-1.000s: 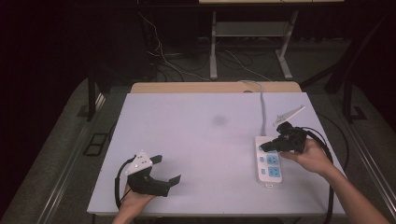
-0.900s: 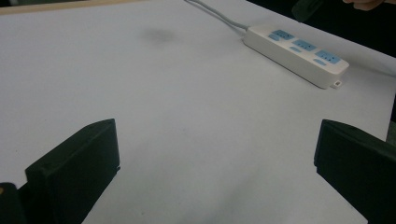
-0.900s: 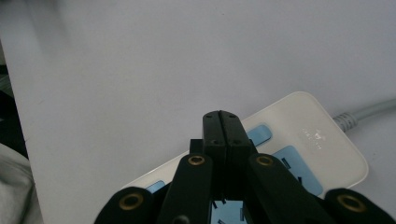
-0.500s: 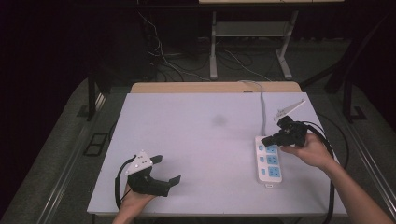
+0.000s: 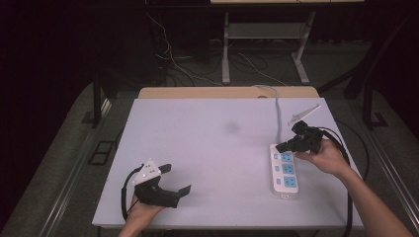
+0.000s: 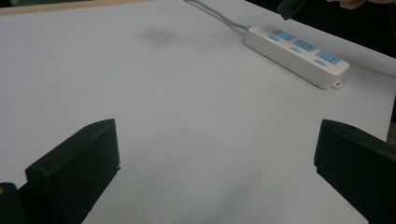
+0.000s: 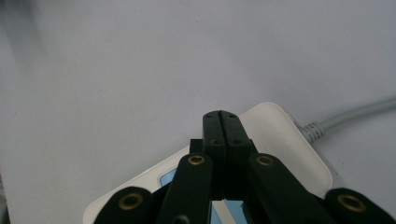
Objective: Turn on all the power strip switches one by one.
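**Closed right gripper over the cable end of a power strip: risks and hand pose**

Broadly, the white table (image 5: 212, 148) carries one working object, a white power strip (image 5: 285, 170) with blue sockets, lying lengthwise near the table's right edge, its grey cable (image 5: 277, 111) running off toward the far edge. Largest risk, as a judgement: the strip lies loose on a smooth surface, so a sideways or off-centre push from the closed jaws would probably slide or swing it toward the nearby right edge rather than act on it. A smaller risk: the pressed-together tips form a narrow point that could skid off the rounded casing, or snag the cable where it enters the casing just beyond them.

Pose, large to small. The right forearm comes in from the lower right corner, the hand wrapped around the right gripper (image 5: 282, 146), which points left and downward over the strip's cable end; whether the tips touch the casing cannot be told. Its jaws are fully shut with nothing between them, as the right gripper view shows. The left gripper (image 5: 184, 191) rests low near the front left of the table, well apart from the strip, jaws spread wide and empty.
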